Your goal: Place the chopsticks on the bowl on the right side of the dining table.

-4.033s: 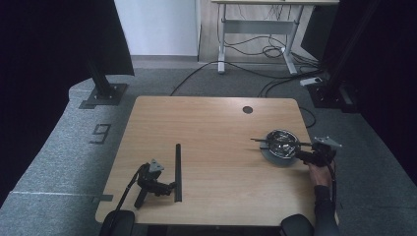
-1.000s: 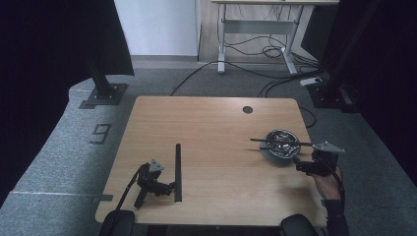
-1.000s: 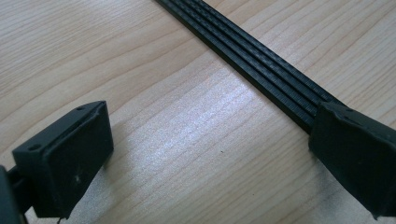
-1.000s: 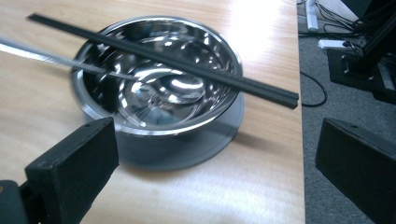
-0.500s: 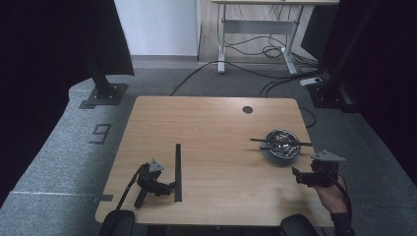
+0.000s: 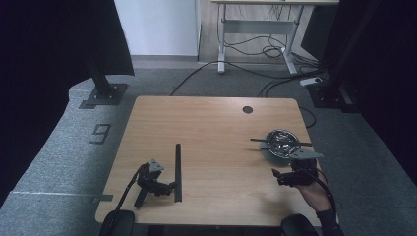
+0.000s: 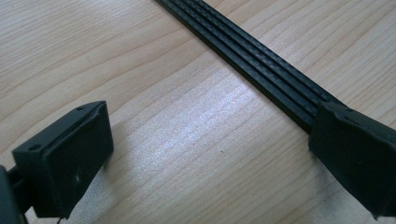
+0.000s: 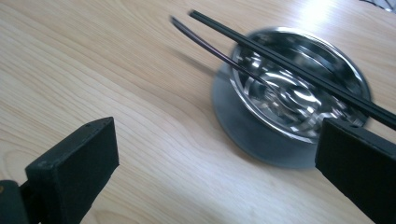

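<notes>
Right tongs (image 6: 276, 176), open and empty, have backed off the bowl (image 6: 281, 144); left tongs (image 6: 173, 186) lie open.

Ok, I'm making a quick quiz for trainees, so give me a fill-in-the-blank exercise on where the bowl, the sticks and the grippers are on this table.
1. The metal bowl sits on a grey ____.
2. The black chopsticks lie across the bowl's ____.
3. The right gripper, beside the bowl, has its jaws ____.
4. The left gripper rests on the table beside a long black ____.

Missing words: saucer; rim; open; strip
</notes>
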